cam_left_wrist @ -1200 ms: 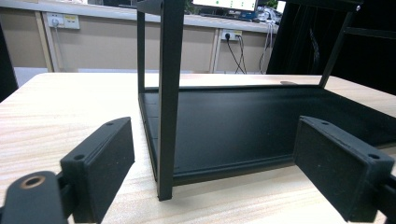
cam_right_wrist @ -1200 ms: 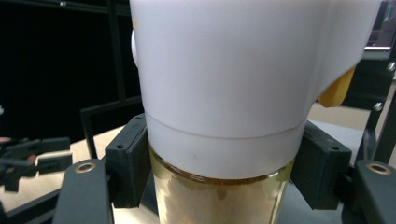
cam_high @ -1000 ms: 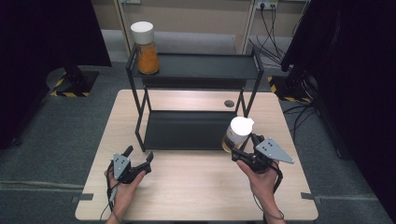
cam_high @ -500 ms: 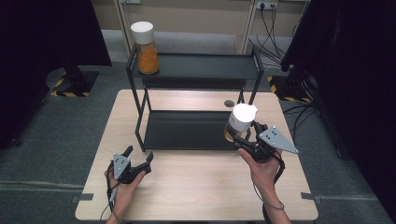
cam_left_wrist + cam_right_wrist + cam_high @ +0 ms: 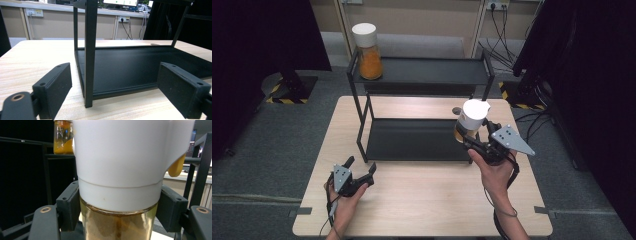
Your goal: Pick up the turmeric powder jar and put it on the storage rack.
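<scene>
Lifting underway: right claw (image 5: 469,141) is clamped on the white-lidded jar (image 5: 472,120) just under the lid, and against the earlier frames the jar sits higher and a bit further toward the rack, now off the counter (image 5: 422,200) near the rack's (image 5: 422,75) right front post. My read: it's headed for the top shelf next to the other jar (image 5: 368,52), which stands at the shelf's left end. Plenty of free shelf to the right of it.

Left claw (image 5: 362,170) hasn't moved, resting low on the counter by the rack's front-left leg, jaws wide with nothing between them.

Materials:
- Held jar: clear glass body with brownish contents, smooth white plastic lid with a small orange tab at one side (right gripper view (image 5: 176,166)). Cylindrical, pads bite on the glass neck.
- Shelf jar: same build, orange contents.
- Rack: matte black metal, thin square posts, flat tray shelves on two levels.
- Counter: pale wood-grain laminate, rounded corners.

Glass is slick, so grip margin looks modest.
</scene>
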`<state>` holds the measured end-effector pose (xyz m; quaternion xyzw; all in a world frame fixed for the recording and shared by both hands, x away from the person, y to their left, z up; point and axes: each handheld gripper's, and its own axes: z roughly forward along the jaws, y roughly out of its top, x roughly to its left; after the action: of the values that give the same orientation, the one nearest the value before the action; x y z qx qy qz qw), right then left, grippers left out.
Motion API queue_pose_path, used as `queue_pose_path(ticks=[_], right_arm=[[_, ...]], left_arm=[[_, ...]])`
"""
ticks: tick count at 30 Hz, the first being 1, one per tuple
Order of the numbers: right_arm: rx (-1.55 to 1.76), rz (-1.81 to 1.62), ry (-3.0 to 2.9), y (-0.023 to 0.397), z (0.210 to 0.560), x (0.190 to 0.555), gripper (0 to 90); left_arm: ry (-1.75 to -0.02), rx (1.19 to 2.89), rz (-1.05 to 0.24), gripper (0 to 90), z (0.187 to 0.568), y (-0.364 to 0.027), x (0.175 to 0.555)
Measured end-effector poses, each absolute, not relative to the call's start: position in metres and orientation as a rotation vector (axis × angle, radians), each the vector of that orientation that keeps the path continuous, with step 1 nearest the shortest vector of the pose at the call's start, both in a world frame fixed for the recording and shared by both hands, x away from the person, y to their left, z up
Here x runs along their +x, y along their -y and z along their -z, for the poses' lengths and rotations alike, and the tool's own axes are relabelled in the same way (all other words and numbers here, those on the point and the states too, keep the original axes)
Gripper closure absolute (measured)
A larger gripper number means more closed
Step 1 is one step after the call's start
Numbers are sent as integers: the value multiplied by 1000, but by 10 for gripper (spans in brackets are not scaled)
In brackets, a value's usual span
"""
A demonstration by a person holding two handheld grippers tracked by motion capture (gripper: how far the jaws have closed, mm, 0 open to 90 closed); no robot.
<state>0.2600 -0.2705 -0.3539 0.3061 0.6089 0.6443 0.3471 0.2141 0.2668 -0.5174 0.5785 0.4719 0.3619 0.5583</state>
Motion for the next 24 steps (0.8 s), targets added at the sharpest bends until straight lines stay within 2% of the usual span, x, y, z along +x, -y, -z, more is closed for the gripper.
queue_pose_path(ticks=[24], right_arm=[[789, -1662, -1520, 259, 321, 276, 308]], left_arm=[[-1113, 1359, -852, 117, 518, -267, 214]])
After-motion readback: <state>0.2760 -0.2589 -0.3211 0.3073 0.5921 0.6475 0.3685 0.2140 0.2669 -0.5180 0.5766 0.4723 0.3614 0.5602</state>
